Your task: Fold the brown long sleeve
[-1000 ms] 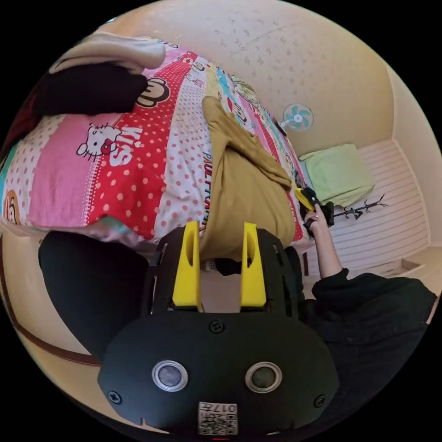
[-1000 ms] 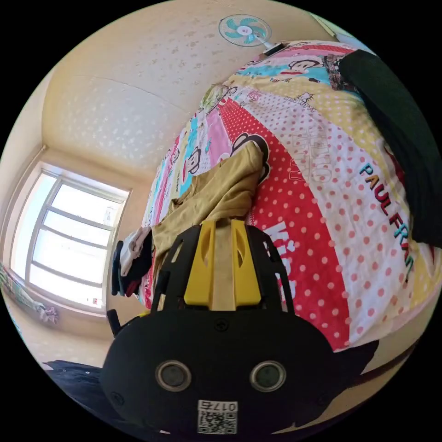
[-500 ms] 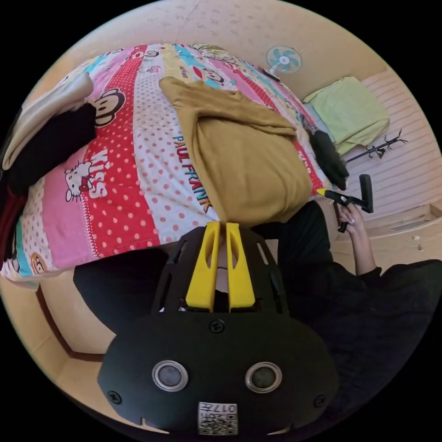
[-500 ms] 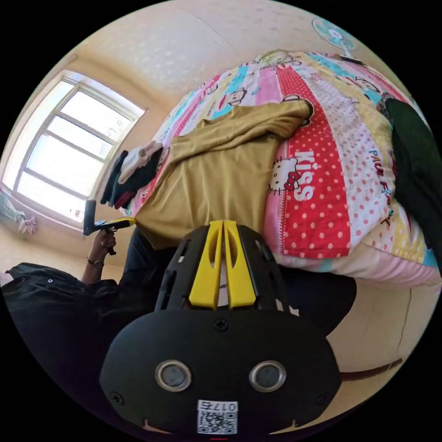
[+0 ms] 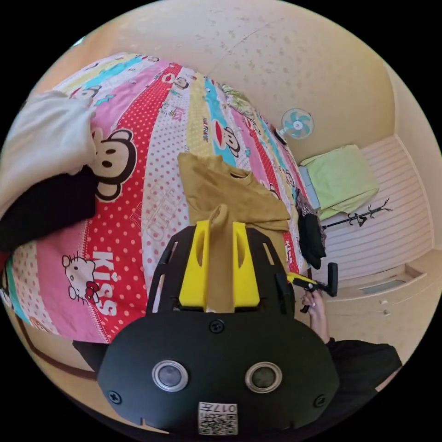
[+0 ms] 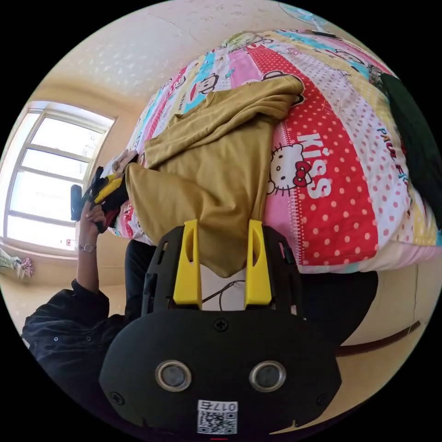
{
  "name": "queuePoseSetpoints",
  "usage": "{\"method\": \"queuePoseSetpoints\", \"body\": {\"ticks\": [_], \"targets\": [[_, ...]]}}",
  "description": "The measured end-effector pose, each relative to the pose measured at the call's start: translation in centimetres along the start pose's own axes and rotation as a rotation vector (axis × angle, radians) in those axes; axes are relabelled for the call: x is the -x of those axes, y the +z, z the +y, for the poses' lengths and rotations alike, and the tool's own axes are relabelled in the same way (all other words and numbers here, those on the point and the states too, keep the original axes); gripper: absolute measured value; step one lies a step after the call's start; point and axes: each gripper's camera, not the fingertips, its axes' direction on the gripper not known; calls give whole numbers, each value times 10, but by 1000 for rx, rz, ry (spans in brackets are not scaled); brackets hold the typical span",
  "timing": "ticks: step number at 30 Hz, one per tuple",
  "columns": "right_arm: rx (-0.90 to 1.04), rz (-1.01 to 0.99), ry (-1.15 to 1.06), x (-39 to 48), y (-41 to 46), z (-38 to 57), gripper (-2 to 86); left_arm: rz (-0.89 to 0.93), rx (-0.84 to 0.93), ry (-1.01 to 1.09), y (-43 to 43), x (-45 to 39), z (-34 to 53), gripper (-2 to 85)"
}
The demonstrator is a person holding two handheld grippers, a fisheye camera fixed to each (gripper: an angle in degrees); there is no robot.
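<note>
The brown long-sleeve shirt [image 6: 216,152] lies on the bed with one sleeve folded across its chest and its hem hanging over the near edge. My left gripper [image 5: 220,225] is shut on a strip of the brown shirt [image 5: 221,189], which runs up between the yellow jaws. In the right gripper view the left gripper [image 6: 107,186] pinches the shirt's corner at the bed's side, held by a hand. My right gripper [image 6: 223,224] is open, its jaws wide apart on either side of the hanging hem. The right gripper [image 5: 306,282] also appears in a hand below the bed's far corner.
A colourful cartoon bedspread [image 5: 138,184] covers the bed. A pile of white and dark clothes [image 5: 41,175] sits at one side, a dark garment [image 5: 311,235] at the other. A fan [image 5: 297,123], a green-covered piece [image 5: 340,177] and a window [image 6: 50,170] stand around. The person's dark sleeve [image 6: 69,331] is close.
Half a second ago both grippers' jaws were together with no brown cloth between them. Now the left is shut on the shirt and the right has opened at the hem. Both cameras shifted.
</note>
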Motion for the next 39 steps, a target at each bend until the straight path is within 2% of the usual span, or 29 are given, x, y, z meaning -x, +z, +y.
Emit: {"method": "queuePoseSetpoints", "body": {"ticks": [2, 6, 8, 12, 14, 15, 16, 20, 22, 24, 27, 29, 32, 37, 39], "targets": [[-22, 15, 12, 6, -8, 36, 139, 50, -44, 31, -12, 10, 22, 109], [113, 5, 41, -2, 5, 69, 145, -79, -12, 141, -25, 22, 65, 125], [214, -22, 94, -18, 28, 77, 150, -143, 37, 195, -18, 21, 70, 134], [290, -115, 128, -31, 59, 67, 145, -226, 38, 289, -7, 12, 62, 138], [333, -139, 106, -27, 75, 61, 112, -237, 89, 291, 6, 14, 52, 128], [350, -156, 91, -24, 77, 60, 87, -245, 172, 271, 21, 19, 46, 113], [352, -203, 61, -20, 74, 62, 37, -245, 215, 257, 27, 22, 44, 97], [230, -384, -60, -13, 1, 81, 14, -151, 215, 289, 3, 19, 64, 29], [178, -524, -160, -14, -46, 93, 12, -16, 156, 309, -31, 14, 85, 19], [69, -636, -237, -17, -101, 105, 11, 294, 56, 299, -82, 16, 114, 12], [-111, -715, -336, -18, -189, 119, 13, 519, -87, 323, -141, 7, 145, 7], [-191, -670, -418, -4, -240, 126, 13, 546, -126, 364, -168, -11, 159, 6], [-206, -687, -506, 17, -271, 137, 14, 599, -154, 445, -197, -46, 189, 6], [-234, -692, -521, 19, -283, 165, 14, 585, -141, 345, -208, -60, 240, 7], [-234, -651, -471, 13, -273, 153, 15, 487, -96, 235, -196, -63, 231, 8]]}}
